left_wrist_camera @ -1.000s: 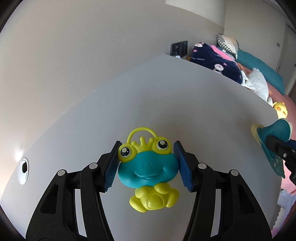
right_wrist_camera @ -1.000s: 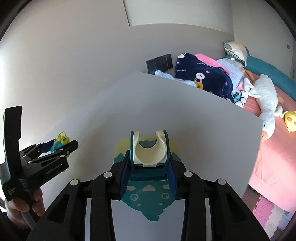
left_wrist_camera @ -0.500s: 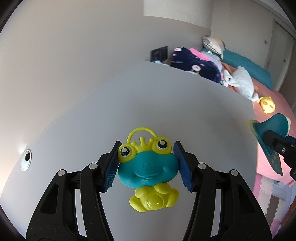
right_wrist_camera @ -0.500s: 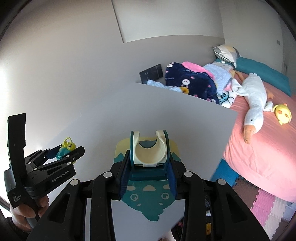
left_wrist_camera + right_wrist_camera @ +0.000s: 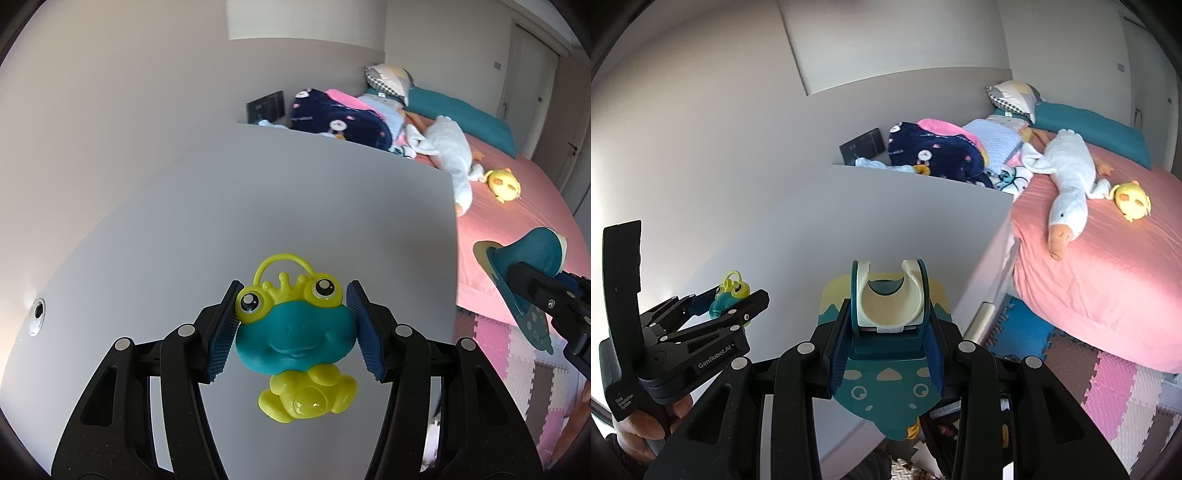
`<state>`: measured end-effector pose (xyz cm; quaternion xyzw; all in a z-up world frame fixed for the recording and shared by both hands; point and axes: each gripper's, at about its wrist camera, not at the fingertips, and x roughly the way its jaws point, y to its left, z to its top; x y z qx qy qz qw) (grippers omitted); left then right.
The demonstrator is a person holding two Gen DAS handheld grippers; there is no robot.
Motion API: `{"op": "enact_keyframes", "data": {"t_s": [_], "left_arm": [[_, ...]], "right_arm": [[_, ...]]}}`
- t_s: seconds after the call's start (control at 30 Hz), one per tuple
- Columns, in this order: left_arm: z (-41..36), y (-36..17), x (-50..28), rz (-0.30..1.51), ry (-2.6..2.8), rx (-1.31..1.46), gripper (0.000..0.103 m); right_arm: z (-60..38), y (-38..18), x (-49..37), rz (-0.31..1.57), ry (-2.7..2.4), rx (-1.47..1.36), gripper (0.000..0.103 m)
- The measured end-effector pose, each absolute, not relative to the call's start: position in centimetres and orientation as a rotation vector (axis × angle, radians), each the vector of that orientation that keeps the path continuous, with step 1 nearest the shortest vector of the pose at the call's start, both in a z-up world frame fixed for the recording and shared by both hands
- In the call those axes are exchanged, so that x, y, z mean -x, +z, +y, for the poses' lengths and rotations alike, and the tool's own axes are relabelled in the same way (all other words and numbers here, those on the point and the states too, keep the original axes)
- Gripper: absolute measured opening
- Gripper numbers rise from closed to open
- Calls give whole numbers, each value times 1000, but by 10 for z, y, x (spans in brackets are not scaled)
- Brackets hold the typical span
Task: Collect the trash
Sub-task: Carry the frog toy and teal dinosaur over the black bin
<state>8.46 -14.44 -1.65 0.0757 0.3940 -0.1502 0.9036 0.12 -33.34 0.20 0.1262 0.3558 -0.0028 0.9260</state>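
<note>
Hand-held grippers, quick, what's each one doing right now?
Left hand-held gripper: closed on the frog toy.
Right hand-held gripper: closed on the teal holder toy.

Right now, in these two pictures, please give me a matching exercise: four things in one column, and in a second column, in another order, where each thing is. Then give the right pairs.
Things:
1. frog toy
2. teal holder with a cream cradle
3. white goose plush
4. yellow chick plush

Places:
A. lying on the pink bed, long neck stretched out
B. clamped between the pads of the left gripper
C. on the pink bed, just right of the goose
D. clamped in the right gripper

Pairs: 1-B, 2-D, 3-A, 4-C
</note>
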Motion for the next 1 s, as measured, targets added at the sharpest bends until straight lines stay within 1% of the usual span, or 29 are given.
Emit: {"op": "enact_keyframes", "data": {"t_s": [0.6, 1.0], "left_arm": [[-208, -11, -45, 799, -422, -238, 56], [-253, -17, -31, 811, -503, -282, 56]], "right_arm": [[-391, -2, 52, 706, -121, -319, 37], [-430, -10, 75, 703, -207, -357, 37]]}}
